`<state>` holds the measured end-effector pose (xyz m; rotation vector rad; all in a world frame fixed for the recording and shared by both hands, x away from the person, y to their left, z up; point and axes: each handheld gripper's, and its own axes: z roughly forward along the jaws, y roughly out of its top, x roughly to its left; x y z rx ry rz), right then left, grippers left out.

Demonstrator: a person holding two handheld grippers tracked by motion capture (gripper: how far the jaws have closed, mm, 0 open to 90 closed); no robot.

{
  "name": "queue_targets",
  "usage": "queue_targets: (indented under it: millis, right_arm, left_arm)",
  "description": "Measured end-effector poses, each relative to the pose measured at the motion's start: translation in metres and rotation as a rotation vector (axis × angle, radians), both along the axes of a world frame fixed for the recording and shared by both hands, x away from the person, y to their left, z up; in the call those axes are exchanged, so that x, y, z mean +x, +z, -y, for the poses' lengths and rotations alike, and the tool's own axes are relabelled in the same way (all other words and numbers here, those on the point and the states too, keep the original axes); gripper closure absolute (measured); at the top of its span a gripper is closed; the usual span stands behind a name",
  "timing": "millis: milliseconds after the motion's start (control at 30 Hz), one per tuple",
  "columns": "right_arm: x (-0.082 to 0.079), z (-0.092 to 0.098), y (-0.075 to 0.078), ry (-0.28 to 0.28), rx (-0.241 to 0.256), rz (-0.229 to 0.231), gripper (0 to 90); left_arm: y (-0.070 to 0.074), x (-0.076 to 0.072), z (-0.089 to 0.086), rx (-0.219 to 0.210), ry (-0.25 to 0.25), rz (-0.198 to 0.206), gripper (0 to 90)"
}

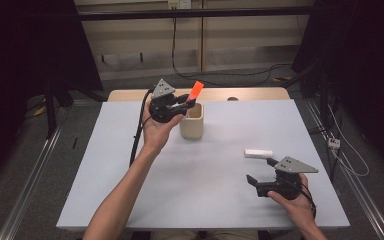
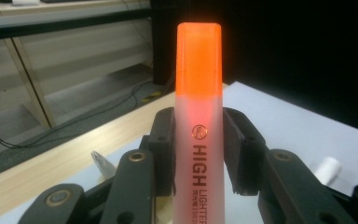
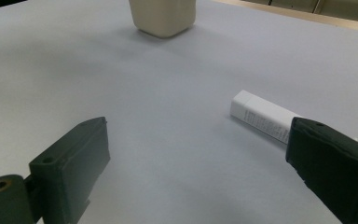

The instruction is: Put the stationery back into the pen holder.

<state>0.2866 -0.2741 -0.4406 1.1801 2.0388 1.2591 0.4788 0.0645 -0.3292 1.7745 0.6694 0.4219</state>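
Just above the middle of the high view, a cream cup (image 1: 192,121) stands upright on the grey table (image 1: 130,175); its opening looks dark and what lies inside cannot be told. The same cup sits at the top edge of the right gripper view (image 3: 163,16).

The left gripper (image 1: 184,104) hangs just left of the cup's rim, its jaws clamped on an orange highlighter (image 1: 195,91) that tilts up and to the right above the cup. In the left gripper view the highlighter (image 2: 199,126) stands upright in the centre, cap on top, with a black finger (image 2: 163,149) pressed against each side of its pale barrel.

At the lower right of the high view, the right gripper (image 1: 260,172) rests low over the table with its jaws wide apart, holding nothing. A white stick-shaped item (image 1: 258,153) lies flat just above it, near the right finger (image 3: 335,172) in the right gripper view.
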Motion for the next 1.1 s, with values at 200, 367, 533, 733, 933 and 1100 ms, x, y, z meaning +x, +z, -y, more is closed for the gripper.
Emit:
queue_targets:
  millis: [200,367,533,733,933,1100]
  right_arm:
    - [0.000,0.001,0.000,-0.002,0.006,-0.002,5.7]
    - [-0.001,0.000,0.000,0.000,0.006,0.000,5.7]
    - [-0.001,0.001,0.000,-0.003,0.008,-0.002,5.7]
    - [-0.001,0.002,0.000,-0.001,0.008,-0.003,5.8]
    - [-0.001,0.002,0.000,0.000,0.008,-0.003,5.8]
    - [-0.001,0.002,-0.001,0.002,0.007,-0.005,5.7]
  left_arm:
    - [-0.001,0.011,0.007,-0.003,0.013,0.001,67.2]
    - [-0.007,0.020,0.010,-0.006,0.027,-0.017,67.3]
    - [-0.012,0.030,0.013,-0.015,0.044,-0.021,67.2]
    - [-0.018,0.036,0.020,-0.007,0.039,-0.026,67.2]
    - [-0.027,0.039,0.025,0.011,0.035,-0.036,67.2]
    - [-0.035,0.044,0.026,0.012,0.045,-0.049,67.2]
